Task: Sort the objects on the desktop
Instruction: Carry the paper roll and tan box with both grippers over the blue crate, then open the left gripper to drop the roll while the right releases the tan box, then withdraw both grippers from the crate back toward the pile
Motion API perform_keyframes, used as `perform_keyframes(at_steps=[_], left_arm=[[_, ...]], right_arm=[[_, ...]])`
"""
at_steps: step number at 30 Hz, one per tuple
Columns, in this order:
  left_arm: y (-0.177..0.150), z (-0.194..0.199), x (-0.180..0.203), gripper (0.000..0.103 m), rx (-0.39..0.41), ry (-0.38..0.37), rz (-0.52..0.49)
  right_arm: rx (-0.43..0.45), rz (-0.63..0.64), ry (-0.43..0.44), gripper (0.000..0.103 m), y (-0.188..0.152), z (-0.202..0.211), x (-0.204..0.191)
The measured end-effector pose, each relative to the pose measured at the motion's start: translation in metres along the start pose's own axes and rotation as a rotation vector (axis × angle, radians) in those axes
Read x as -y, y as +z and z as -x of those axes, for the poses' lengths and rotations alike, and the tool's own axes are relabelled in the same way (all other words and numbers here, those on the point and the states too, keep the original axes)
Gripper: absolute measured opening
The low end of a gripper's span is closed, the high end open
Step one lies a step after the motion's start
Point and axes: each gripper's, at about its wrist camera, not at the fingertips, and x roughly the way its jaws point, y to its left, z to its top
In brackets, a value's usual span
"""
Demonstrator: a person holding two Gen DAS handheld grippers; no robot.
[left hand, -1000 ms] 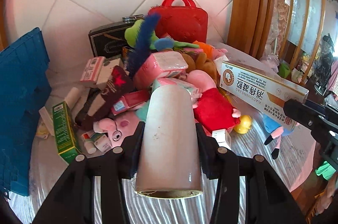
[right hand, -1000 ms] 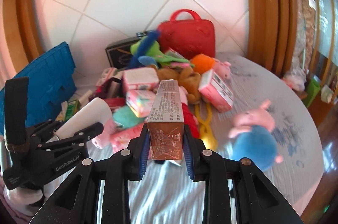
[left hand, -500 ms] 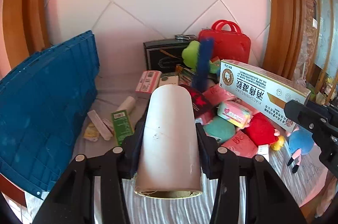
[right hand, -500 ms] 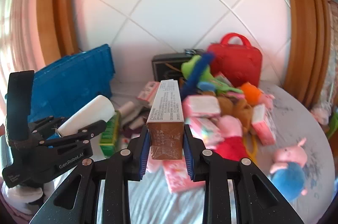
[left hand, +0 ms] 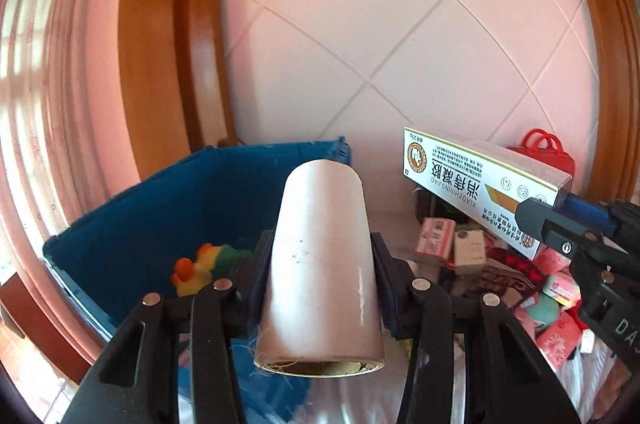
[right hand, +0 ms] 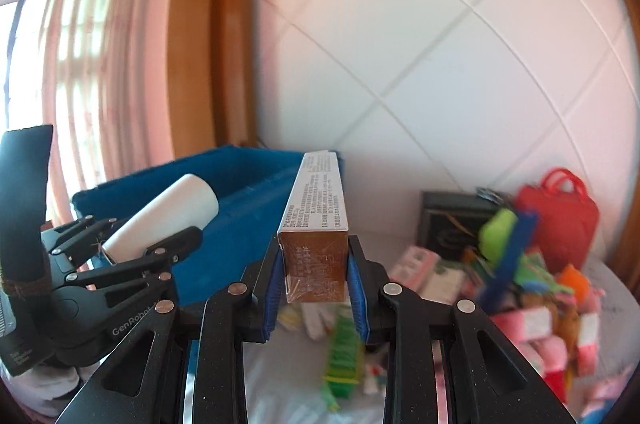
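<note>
Smooth white roll [left hand: 320,264] and glossy rectangular carton [right hand: 316,220] sit clamped.

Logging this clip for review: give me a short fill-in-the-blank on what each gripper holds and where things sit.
1. The left gripper is shut on a white ____.
2. The right gripper is shut on a long ____.
3. The yellow toy duck lies inside the ____ bin.
4. The bag by the wall is ____.

Missing: roll; box; blue; red

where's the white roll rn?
White roll is clamped in the left hand-held gripper, in front of the blue bin; in the right wrist view it's at left.
</note>
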Motion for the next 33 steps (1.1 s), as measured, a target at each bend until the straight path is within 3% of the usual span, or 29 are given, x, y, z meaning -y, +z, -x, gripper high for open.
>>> perform_keyframes(at_steps=[4, 8, 15, 22, 26, 28, 30, 33], left_arm=[[0.015, -0.015, -0.064, 0.045, 0.019, 0.105, 0.027], [0.022, -0.046, -0.124, 0.045, -0.029, 0.144, 0.048], [0.012, -0.116, -0.196, 0.045, -0.252, 0.113, 0.088], [-0.004, -0.148, -0.218, 0.045, -0.386, 0.029, 0.108], [0.001, -0.146, -0.21, 0.047, -0.381, 0.018, 0.083], [0.003, -0.152, -0.219, 0.059, -0.385, 0.017, 0.09], [0.001, -0.15, -0.22, 0.063, -0.377, 0.019, 0.087], [0.003, -0.144, -0.222, 0.064, -0.363, 0.014, 0.092]], right_arm=[[0.023, 0.033, 0.067, 0.029, 0.03, -0.04, -0.059], [-0.01, 0.055, 0.104, 0.029, 0.05, -0.086, -0.11], [-0.217, 0.095, 0.089, 0.029, 0.057, -0.165, -0.183], [-0.359, 0.16, -0.025, 0.029, 0.047, -0.196, -0.202], [-0.388, 0.189, -0.065, 0.029, 0.045, -0.199, -0.206], [-0.396, 0.201, -0.083, 0.029, 0.044, -0.204, -0.207], [-0.398, 0.208, -0.091, 0.029, 0.044, -0.205, -0.204], [-0.383, 0.226, -0.113, 0.032, 0.044, -0.205, -0.206]])
